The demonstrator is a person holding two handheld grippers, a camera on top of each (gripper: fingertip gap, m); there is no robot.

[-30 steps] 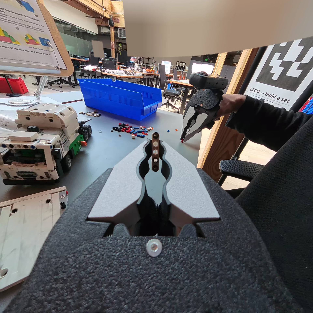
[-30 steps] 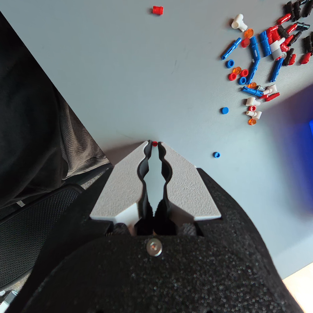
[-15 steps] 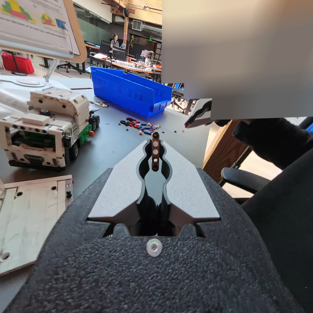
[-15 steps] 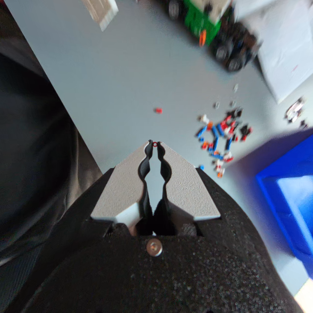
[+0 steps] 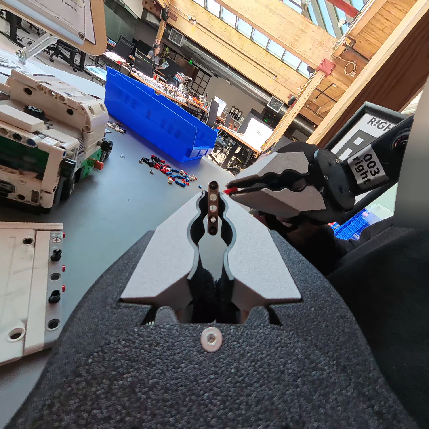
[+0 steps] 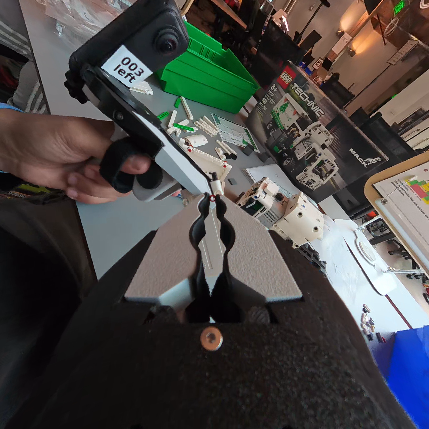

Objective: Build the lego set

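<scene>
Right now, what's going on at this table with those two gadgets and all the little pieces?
A person holds a two-finger gripper in each hand above a grey table. The left gripper pinches a dark brown beam with a row of holes, standing upright. The right gripper pinches a small red pin, its tip right beside the beam's upper end. Nearby stand a white and green toy truck, a blue bin and scattered small red, blue and black parts.

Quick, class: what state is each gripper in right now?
Left gripper: closed on a brown holed beam.
Right gripper: closed on a small red pin.
</scene>
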